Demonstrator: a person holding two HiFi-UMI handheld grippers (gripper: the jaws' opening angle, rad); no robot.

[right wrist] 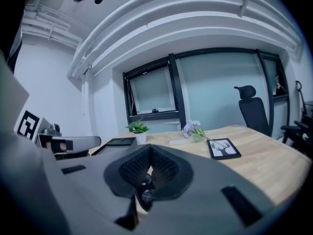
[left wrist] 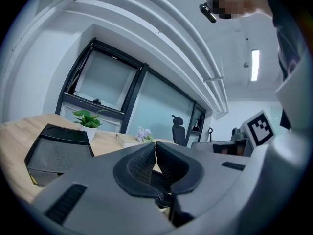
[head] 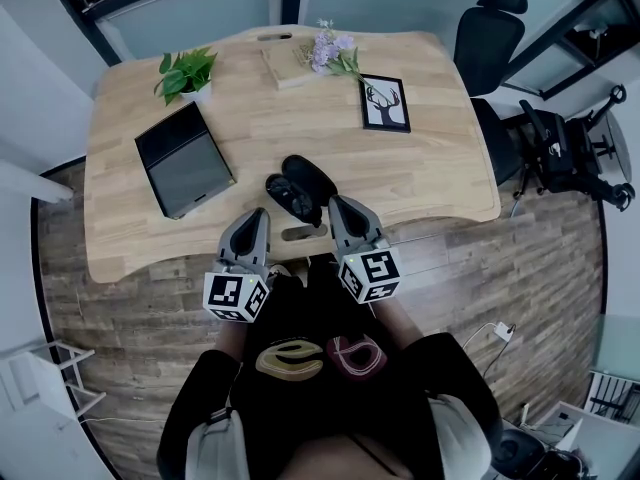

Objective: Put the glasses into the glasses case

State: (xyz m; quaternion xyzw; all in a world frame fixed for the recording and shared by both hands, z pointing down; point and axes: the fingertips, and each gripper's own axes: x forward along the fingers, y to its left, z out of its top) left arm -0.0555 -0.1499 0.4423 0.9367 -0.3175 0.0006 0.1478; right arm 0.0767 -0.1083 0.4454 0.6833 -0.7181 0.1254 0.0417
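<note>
Head view, left to right. My left gripper [head: 259, 213] — jaws pressed together, empty, over the table's [head: 130, 238] near edge. Glasses case [head: 300, 188] — open, dark, just ahead between both grippers, long axis slanting far-left to near-right; I cannot tell whether the glasses lie inside. My right gripper [head: 334, 201]: jaws together, empty, tip just beside the case. Bare wood lies either side of the case.

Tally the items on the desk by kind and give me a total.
Potted plant: 1
Black tray: 1
Book: 1
Flower sprig: 1
Framed deer picture: 1
Glasses case: 1
Total: 6
The glasses themselves I cannot make out.
</note>
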